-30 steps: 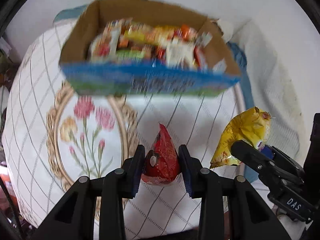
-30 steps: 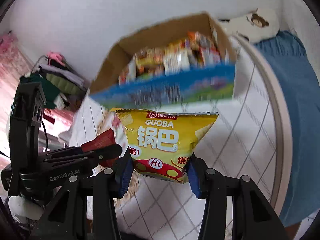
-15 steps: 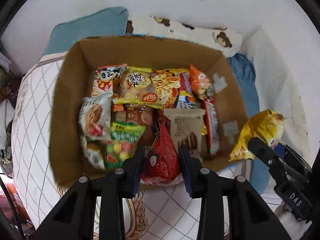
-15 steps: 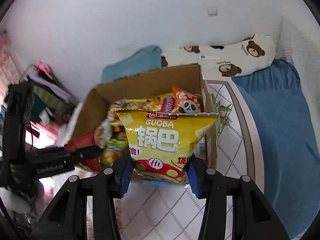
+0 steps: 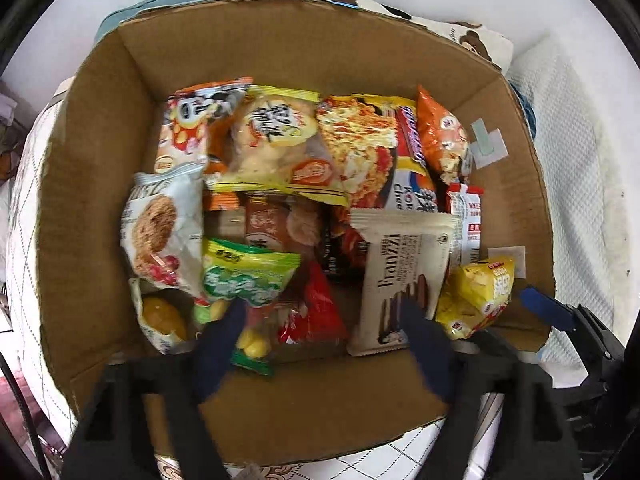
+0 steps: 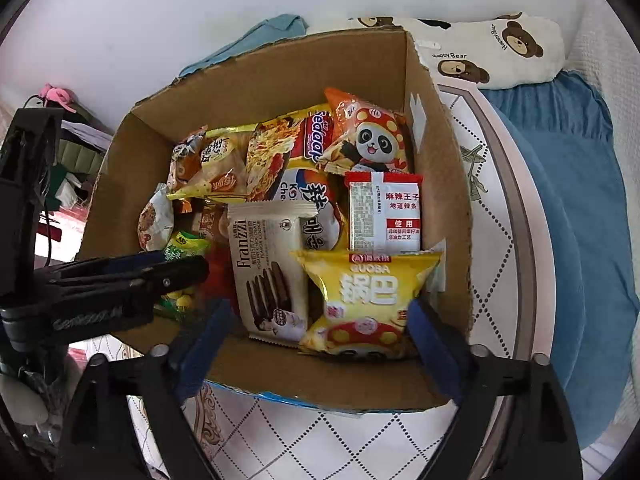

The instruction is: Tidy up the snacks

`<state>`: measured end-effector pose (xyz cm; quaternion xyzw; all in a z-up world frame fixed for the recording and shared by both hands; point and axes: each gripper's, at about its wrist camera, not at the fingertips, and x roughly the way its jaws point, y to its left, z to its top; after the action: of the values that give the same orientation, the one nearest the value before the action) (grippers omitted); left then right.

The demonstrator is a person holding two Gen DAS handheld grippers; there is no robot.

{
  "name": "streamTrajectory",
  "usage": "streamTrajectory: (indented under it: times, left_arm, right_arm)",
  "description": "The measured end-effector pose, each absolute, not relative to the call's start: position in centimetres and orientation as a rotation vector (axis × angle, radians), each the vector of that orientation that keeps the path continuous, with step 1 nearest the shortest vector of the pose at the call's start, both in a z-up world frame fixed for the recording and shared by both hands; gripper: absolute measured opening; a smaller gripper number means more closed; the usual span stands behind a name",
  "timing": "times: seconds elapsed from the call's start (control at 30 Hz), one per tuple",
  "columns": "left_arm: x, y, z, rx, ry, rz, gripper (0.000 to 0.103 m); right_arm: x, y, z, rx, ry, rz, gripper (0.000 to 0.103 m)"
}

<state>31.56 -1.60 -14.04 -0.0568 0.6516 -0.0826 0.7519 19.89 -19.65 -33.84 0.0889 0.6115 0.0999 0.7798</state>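
Both grippers are over the cardboard box (image 5: 96, 184) now, pointing steeply down into it. The left gripper (image 5: 320, 344) has its jaws opening, and the red snack packet (image 5: 320, 308) lies loose between them on the pile, pads clear of it. On the other side, the right gripper (image 6: 320, 332) has its jaws opening too, and the yellow Guoba bag (image 6: 368, 300) sits in the box's near right corner, beside the Franzzi cookie pack (image 6: 268, 272); the right pad looks just beside its edge, no squeeze that I can see. So two more snacks are in. The box is well filled, and no loose snack shows on the patterned tablecloth (image 6: 360, 440) (only part of it is in view). The Guoba bag stands tilted, long axis running toward the far wall, top seal away from the camera.
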Motion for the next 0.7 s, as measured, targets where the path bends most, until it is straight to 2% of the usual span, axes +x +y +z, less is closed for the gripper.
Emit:
streamTrajectory:
  times: [0.13, 0.27, 0.7]
  left_arm:
    - [31.0, -0.4, -13.5, -0.097, 1.407, -0.122, 0.088]
    - [30.8, 1.1, -13.1, -0.072, 1.377, -0.066, 0.097]
    - [28.6, 2.3, -9.8, -0.080, 1.265, -0.050, 0.098]
  right_arm:
    - [20.2, -18.8, -33.6, 0.142, 1.323, 0.156, 0.100]
    - [20.3, -18.7, -33.6, 0.136, 1.322, 0.126, 0.100]
    - [18.8, -18.8, -31.2, 0.135, 1.245, 0.094, 0.101]
